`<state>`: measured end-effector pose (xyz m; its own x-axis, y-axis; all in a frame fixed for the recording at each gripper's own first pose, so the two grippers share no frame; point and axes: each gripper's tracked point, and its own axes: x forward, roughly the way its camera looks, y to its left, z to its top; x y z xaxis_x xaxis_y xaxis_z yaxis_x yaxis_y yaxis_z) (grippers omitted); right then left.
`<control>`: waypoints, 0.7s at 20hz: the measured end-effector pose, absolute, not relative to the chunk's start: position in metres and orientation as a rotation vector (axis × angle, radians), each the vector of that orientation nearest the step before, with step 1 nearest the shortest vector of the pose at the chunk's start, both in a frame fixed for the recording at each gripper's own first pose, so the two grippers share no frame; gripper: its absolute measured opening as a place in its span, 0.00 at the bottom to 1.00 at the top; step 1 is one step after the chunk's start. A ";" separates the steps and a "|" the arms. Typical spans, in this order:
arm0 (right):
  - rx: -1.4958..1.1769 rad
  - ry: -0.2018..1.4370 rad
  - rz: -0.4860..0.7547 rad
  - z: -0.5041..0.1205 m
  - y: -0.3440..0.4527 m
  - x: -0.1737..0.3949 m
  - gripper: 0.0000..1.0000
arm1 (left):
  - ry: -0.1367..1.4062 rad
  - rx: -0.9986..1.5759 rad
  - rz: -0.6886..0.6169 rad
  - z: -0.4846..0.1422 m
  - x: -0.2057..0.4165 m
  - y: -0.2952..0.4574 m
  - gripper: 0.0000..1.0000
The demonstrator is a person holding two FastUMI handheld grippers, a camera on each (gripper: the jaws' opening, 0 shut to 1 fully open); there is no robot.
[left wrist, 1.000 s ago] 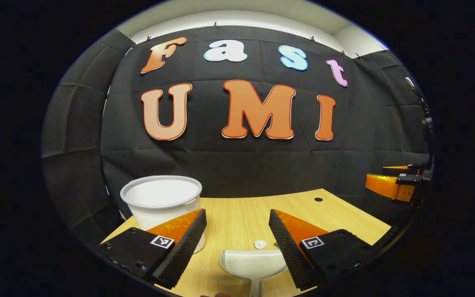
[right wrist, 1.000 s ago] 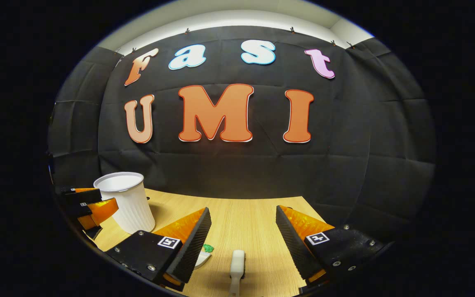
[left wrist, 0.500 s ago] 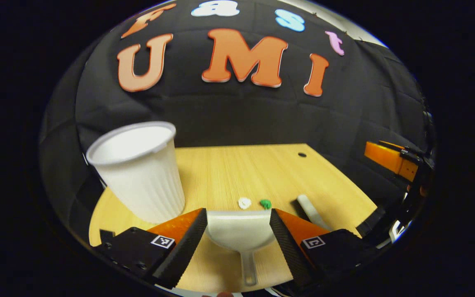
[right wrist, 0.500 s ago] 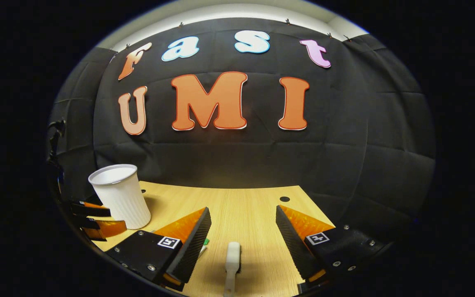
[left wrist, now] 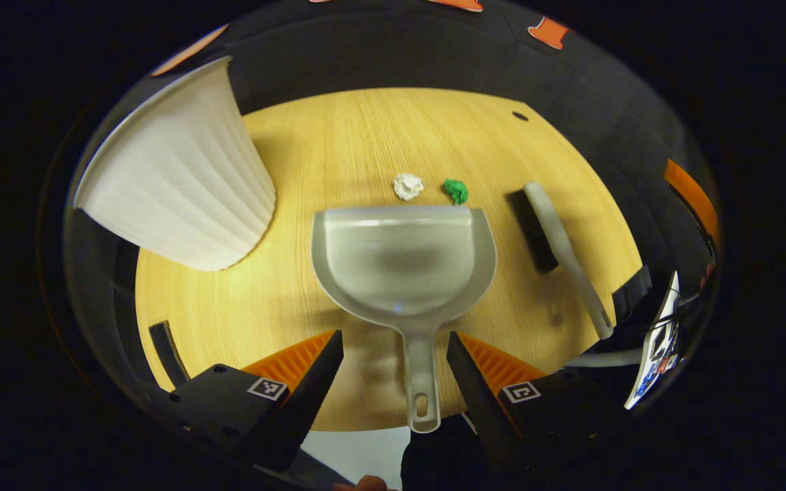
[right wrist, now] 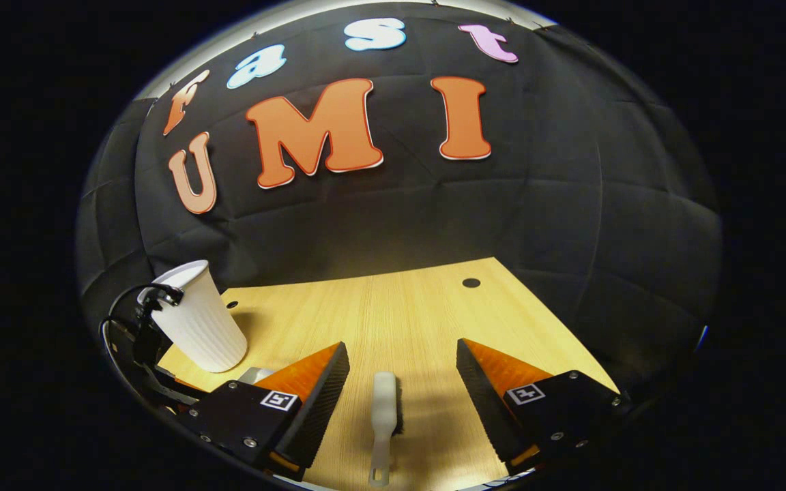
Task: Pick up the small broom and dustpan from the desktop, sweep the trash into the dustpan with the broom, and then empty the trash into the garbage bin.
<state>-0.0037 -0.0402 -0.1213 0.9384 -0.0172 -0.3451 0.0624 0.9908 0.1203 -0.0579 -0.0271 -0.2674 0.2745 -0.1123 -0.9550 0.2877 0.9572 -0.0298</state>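
Note:
In the left gripper view a grey dustpan [left wrist: 403, 262] lies flat on the wooden desk [left wrist: 338, 136], its handle [left wrist: 420, 382] pointing toward me between the fingers of my open left gripper [left wrist: 395, 341]. Just beyond the pan's lip sit a white paper ball [left wrist: 407, 185] and a green paper ball [left wrist: 456, 190]. The small broom [left wrist: 557, 245] lies to the right, bristles on its left side. In the right gripper view the broom [right wrist: 384, 416] lies lengthwise between the fingers of my open right gripper [right wrist: 402, 351], untouched.
A white ribbed bin [left wrist: 175, 170] shaped like a cup stands at the left of the desk, and the same bin [right wrist: 198, 327] appears at far left in the right gripper view. A cable hole [right wrist: 471, 282] marks the desk's far side. The black cloth wall closes the back.
The left gripper has risen and tilted down over the dustpan, its handle now between the fingers. The right gripper has pitched down slightly toward the broom. Both stay open.

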 end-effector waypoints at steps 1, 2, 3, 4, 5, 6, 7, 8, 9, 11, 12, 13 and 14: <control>0.132 0.369 -0.040 -0.127 -0.044 -0.002 0.95 | 1.317 0.154 -0.266 -0.275 -0.063 -0.028 0.98; 0.120 0.379 -0.043 -0.132 -0.048 0.000 0.95 | 1.369 0.152 -0.260 -0.284 -0.065 -0.030 0.98; 0.104 0.385 -0.046 -0.134 -0.053 0.002 0.95 | 1.410 0.152 -0.250 -0.292 -0.065 -0.030 0.98; 0.094 0.391 -0.044 -0.136 -0.056 0.003 0.95 | 1.440 0.146 -0.246 -0.300 -0.063 -0.031 0.98; 0.094 0.402 -0.036 -0.140 -0.059 0.005 0.95 | 1.467 0.140 -0.236 -0.308 -0.062 -0.031 0.98; 0.101 0.417 -0.027 -0.143 -0.059 0.007 0.95 | 1.489 0.136 -0.227 -0.316 -0.059 -0.031 0.98; 0.108 0.434 -0.017 -0.147 -0.058 0.009 0.95 | 1.507 0.136 -0.210 -0.322 -0.053 -0.030 0.98; 0.109 0.452 -0.008 -0.152 -0.058 0.012 0.95 | 1.520 0.136 -0.200 -0.328 -0.048 -0.028 0.98; 0.105 0.471 0.007 -0.158 -0.058 0.012 0.95 | 1.531 0.134 -0.179 -0.333 -0.045 -0.027 0.98; 0.072 0.530 0.023 -0.172 -0.061 0.010 0.95 | 1.552 0.116 -0.181 -0.334 -0.050 -0.031 0.96; 0.062 0.557 0.039 -0.177 -0.061 0.009 0.95 | 1.555 0.105 -0.183 -0.335 -0.051 -0.033 0.83; 0.065 0.585 0.060 -0.182 -0.057 0.009 0.96 | 1.563 0.101 -0.184 -0.336 -0.052 -0.035 0.76; 0.077 0.609 0.090 -0.185 -0.052 0.009 0.95 | 1.568 0.096 -0.187 -0.337 -0.052 -0.037 0.68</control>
